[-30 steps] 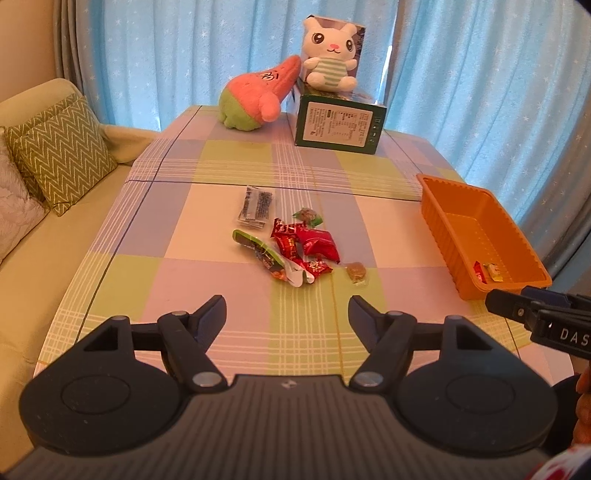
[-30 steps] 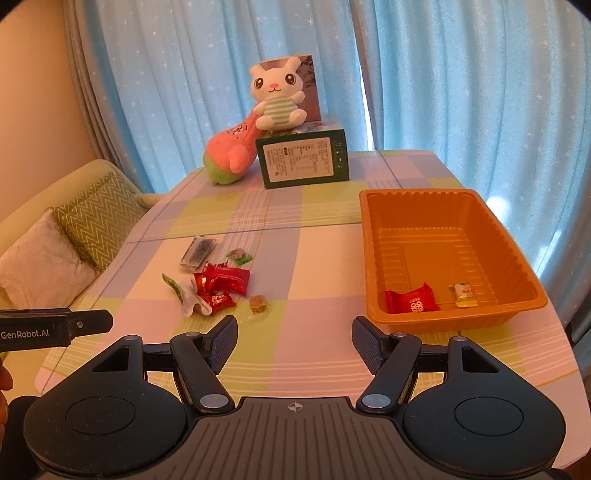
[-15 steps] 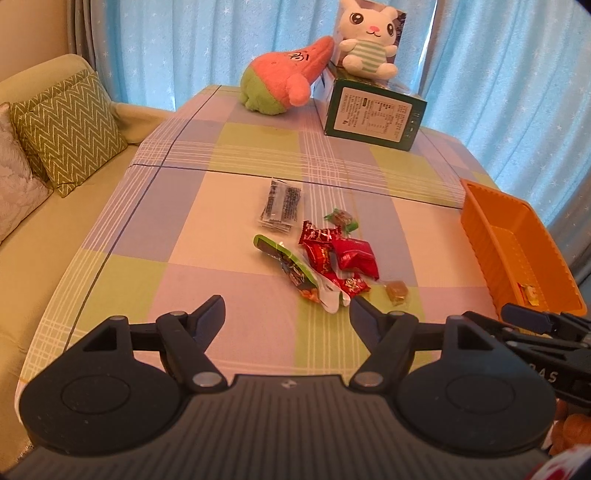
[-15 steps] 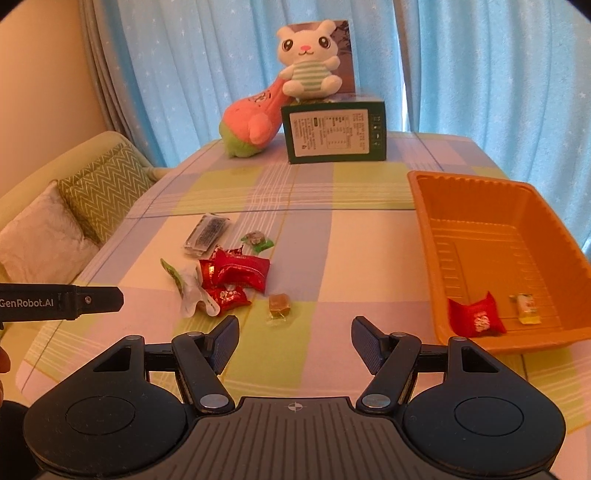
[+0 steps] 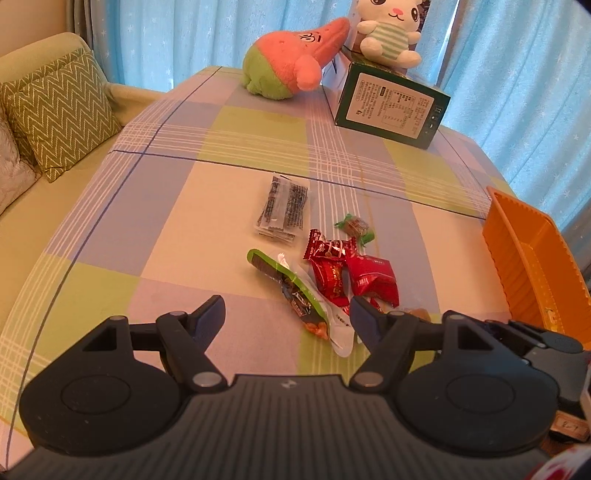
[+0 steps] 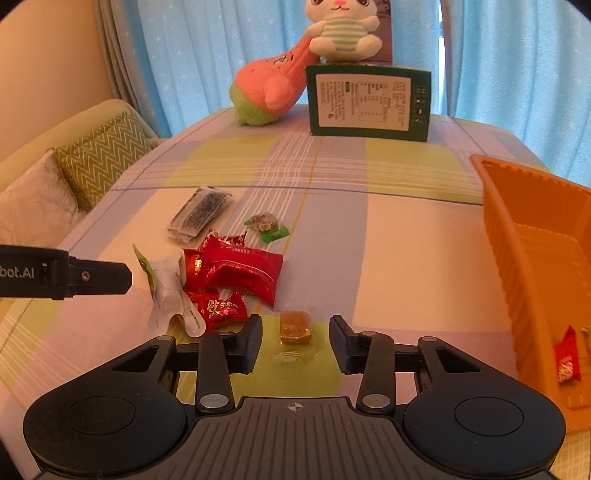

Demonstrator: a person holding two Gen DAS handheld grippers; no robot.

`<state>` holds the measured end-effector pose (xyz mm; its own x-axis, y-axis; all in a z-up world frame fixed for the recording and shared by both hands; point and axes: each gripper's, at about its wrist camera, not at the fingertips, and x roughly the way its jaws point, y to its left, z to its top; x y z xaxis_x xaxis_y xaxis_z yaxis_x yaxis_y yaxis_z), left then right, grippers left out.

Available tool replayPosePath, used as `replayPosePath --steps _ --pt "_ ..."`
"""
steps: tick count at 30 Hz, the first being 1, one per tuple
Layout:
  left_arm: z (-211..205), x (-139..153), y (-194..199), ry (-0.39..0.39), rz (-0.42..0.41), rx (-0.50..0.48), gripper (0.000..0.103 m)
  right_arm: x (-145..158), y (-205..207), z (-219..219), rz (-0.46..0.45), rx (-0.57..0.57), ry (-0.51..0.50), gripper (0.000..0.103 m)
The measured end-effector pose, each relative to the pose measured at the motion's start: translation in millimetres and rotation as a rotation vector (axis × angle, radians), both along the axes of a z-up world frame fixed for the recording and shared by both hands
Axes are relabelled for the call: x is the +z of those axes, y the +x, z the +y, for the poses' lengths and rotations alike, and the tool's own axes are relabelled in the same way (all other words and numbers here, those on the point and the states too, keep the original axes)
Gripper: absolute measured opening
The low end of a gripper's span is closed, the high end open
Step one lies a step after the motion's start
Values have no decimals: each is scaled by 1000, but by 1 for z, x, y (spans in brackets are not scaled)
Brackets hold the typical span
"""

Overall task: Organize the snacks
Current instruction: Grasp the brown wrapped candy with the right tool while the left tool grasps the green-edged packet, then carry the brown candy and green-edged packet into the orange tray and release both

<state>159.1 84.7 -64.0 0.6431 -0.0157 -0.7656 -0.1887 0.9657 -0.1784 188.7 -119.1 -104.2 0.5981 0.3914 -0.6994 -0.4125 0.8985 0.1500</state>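
Note:
A pile of snacks lies mid-table: red packets, a green-edged stick wrapper, a black sachet, a green-twist candy and a brown candy. My right gripper hangs low over the table with the brown candy between its jaws. The jaws are closing, with a gap still showing on each side. My left gripper is open just short of the stick wrapper's near end. The orange basket stands at the right and holds a red packet.
At the table's far end are a green box, a pink-and-green plush and a white plush on the box. A sofa with cushions runs along the left. Blue curtains hang behind.
Both grippers have come forward and down toward the snack pile. The right gripper's jaws have narrowed around the brown candy. The left gripper's jaws keep the same width.

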Motion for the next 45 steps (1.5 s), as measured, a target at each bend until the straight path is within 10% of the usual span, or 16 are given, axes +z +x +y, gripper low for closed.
replayPosePath --steps 11,27,45 --pt "-6 -24 14 -32 21 -3 68 -2 3 -2 -16 -1 -23 21" --pt "-6 -43 27 -60 7 26 22 5 -11 -25 4 -55 5 21" --pt "-27 8 -35 -8 -13 -29 20 50 -56 -48 -47 -94 41 21"
